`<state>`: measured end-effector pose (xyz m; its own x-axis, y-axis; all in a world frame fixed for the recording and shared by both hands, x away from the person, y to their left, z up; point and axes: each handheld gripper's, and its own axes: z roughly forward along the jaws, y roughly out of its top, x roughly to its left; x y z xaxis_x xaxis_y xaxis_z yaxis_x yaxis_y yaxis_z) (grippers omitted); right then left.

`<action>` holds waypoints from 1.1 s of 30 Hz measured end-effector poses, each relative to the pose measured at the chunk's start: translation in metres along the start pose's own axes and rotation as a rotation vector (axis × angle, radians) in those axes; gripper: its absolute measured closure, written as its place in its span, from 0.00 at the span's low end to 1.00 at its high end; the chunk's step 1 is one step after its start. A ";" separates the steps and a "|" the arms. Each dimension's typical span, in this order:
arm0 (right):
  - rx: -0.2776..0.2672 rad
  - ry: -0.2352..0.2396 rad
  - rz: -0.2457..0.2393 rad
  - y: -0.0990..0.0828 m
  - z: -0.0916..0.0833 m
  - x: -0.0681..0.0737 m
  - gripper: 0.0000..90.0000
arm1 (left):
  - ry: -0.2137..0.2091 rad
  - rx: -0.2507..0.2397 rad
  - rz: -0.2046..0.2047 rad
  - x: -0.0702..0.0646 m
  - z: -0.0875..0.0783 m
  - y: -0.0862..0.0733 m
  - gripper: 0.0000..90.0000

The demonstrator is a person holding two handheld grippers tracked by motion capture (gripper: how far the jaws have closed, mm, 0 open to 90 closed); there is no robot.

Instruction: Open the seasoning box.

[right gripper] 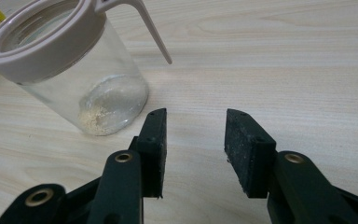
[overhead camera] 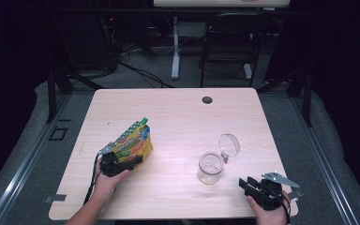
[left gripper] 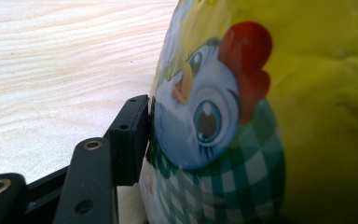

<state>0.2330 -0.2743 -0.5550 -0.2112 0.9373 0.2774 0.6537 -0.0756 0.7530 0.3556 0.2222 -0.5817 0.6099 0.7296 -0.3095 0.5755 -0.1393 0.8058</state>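
The yellow printed spout pouch (overhead camera: 133, 143) is pinched by the left tool (overhead camera: 122, 161); the clear hinged-lid jar (overhead camera: 210, 167) is opened, nearly empty; the right tool (overhead camera: 249, 183) is spread; pouring is judged outstanding

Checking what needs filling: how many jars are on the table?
1: a clear glass jar with its hinged lid flipped open, standing right of centre, between the yellow snack pouch and the right gripper. None looks hidden.
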 end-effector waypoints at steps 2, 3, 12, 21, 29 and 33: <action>0.005 0.000 -0.002 0.000 0.000 0.000 0.66 | 0.004 -0.006 0.006 0.000 0.000 0.000 0.52; 0.003 0.000 -0.001 0.000 0.000 0.000 0.66 | 0.005 -0.007 0.007 0.000 0.000 0.000 0.53; -0.006 -0.004 -0.003 0.000 0.000 0.000 0.66 | 0.026 -0.013 0.021 -0.002 -0.001 0.000 0.58; -0.017 -0.002 -0.012 0.001 -0.001 0.001 0.66 | 0.039 -0.001 0.029 -0.002 -0.003 0.002 0.59; -0.025 -0.004 -0.011 0.001 -0.002 -0.001 0.66 | 0.026 -0.030 0.024 -0.001 -0.008 0.005 0.61; -0.025 -0.003 -0.014 0.002 -0.002 -0.001 0.66 | 0.034 -0.025 0.045 -0.004 -0.010 0.006 0.61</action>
<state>0.2326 -0.2756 -0.5526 -0.2173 0.9394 0.2650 0.6324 -0.0713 0.7714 0.3517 0.2253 -0.5704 0.6155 0.7456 -0.2553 0.5341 -0.1563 0.8309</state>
